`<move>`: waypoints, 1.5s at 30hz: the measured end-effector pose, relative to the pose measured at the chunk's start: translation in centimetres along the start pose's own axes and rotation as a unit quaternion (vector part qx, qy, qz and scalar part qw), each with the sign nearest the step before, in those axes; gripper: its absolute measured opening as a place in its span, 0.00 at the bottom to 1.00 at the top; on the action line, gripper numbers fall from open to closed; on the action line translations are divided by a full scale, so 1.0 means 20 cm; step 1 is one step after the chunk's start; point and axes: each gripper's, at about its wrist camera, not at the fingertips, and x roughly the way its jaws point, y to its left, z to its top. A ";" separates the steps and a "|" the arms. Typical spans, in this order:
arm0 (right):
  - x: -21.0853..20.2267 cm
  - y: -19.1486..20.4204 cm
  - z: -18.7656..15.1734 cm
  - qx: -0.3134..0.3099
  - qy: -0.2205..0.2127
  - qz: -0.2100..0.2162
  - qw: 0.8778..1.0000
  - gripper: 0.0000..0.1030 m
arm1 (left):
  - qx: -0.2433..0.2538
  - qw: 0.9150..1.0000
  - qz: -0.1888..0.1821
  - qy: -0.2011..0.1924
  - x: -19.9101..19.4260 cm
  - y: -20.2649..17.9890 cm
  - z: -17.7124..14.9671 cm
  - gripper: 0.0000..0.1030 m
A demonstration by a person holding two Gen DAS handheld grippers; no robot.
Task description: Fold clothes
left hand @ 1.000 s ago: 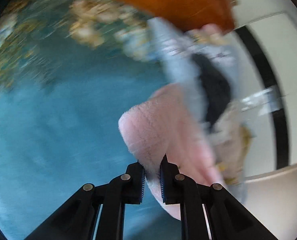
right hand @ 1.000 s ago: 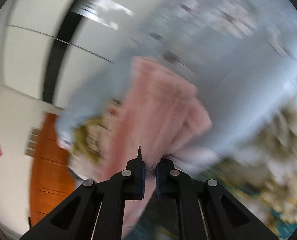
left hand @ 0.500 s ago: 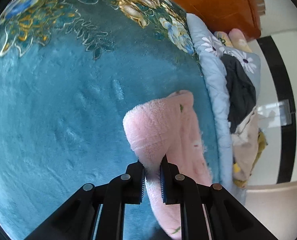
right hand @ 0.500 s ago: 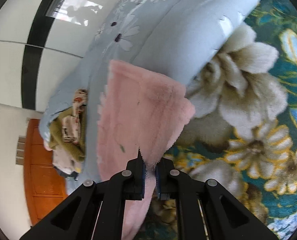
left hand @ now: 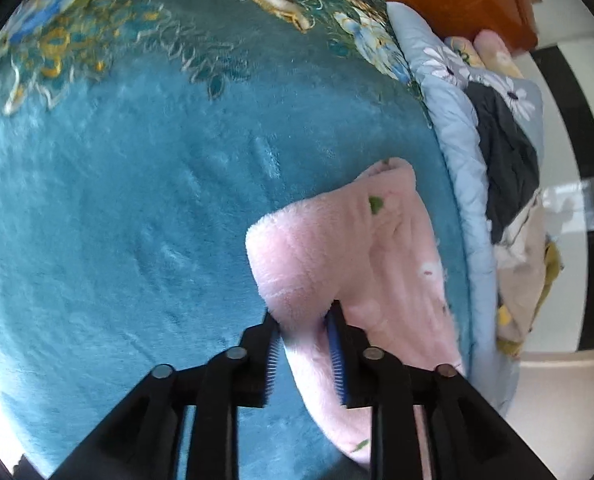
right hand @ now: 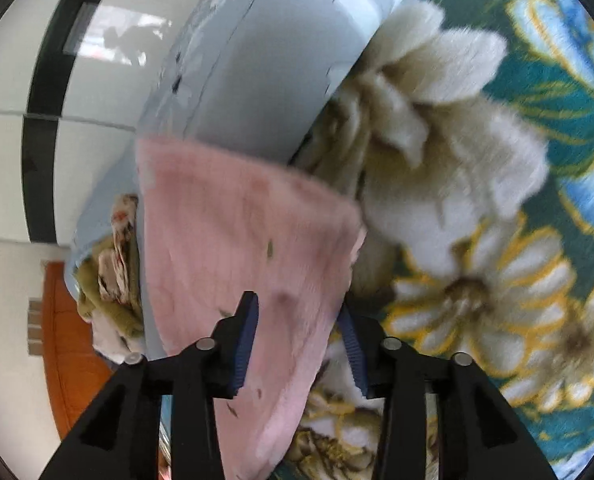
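The left gripper [left hand: 303, 334] is standing with its black jaws parted, the ribbed blue pads [left hand: 337, 360] bracketing a fold of the fluffy pink garment [left hand: 337, 252] without clearly pressing it. That garment is lying on the plush teal blanket [left hand: 137, 220], running from 6 toward 2 o'clock in the left wrist view. The right gripper [right hand: 297, 332] is also spread wide, the pink garment [right hand: 237, 240] draping loosely between its fingers. Beyond, at 12 o'clock, a quilted pale-blue daisy-print comforter [right hand: 265, 72] is bordering the blanket's cream-and-gold flower pattern [right hand: 457, 180]. A heap of dark, beige and olive clothes [left hand: 513, 208] is sitting at 3 o'clock in the left view. No readable writing is showing
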 end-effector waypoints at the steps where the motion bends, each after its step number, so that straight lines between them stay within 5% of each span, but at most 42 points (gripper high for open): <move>1: -0.01 -0.02 0.01 0.006 -0.007 0.000 1.000 0.42 | -0.008 1.000 0.002 -0.006 -0.03 0.00 0.01 0.33; 7: 0.01 -0.13 0.08 0.054 -0.023 0.005 0.998 0.43 | -0.038 0.998 -0.006 -0.044 -0.19 -0.05 0.03 0.34; 12: 0.03 -0.16 0.09 0.083 -0.027 0.015 0.996 0.42 | 0.038 0.998 -0.031 -0.030 -0.24 -0.43 -0.08 0.36; 16: 0.04 -0.17 0.11 0.103 -0.029 0.022 0.994 0.25 | 0.125 0.990 -0.065 0.013 -0.13 -0.85 -0.36 0.44; 19: 0.02 -0.17 0.13 0.104 -0.025 0.018 0.994 0.21 | 0.225 0.972 -0.036 0.050 0.06 -1.15 -0.69 0.45; 22: 0.00 -0.16 0.15 0.099 -0.021 0.016 0.995 0.19 | 0.312 0.945 0.014 0.102 0.29 -1.34 -1.04 0.45; 26: -0.01 -0.11 0.17 0.087 -0.020 0.012 0.996 0.18 | 0.337 0.925 0.030 0.174 0.53 -1.37 -1.42 0.44; 29: -0.03 -0.09 0.17 0.086 -0.021 0.015 0.996 0.17 | 0.377 0.902 0.060 0.202 0.65 -1.39 -1.66 0.44; 33: -0.07 -0.04 0.17 0.071 -0.019 0.021 0.997 0.16 | 0.438 0.870 0.103 0.199 0.76 -1.41 -1.84 0.44; 39: -0.14 0.09 0.15 0.030 -0.021 0.015 0.999 0.15 | 0.492 0.836 0.141 0.199 0.79 -1.43 -1.91 0.46; 40: -0.15 0.12 0.13 0.019 -0.023 0.014 0.999 0.14 | 0.488 0.839 0.135 0.201 0.78 -1.42 -1.90 0.46; 43: -0.21 0.24 0.09 -0.033 -0.026 0.024 0.999 0.14 | 0.440 0.869 0.107 0.201 0.70 -1.37 -1.79 0.46; 45: -0.23 0.36 0.05 -0.068 -0.024 0.034 0.997 0.14 | 0.420 0.881 0.104 0.191 0.65 -1.35 -1.72 0.46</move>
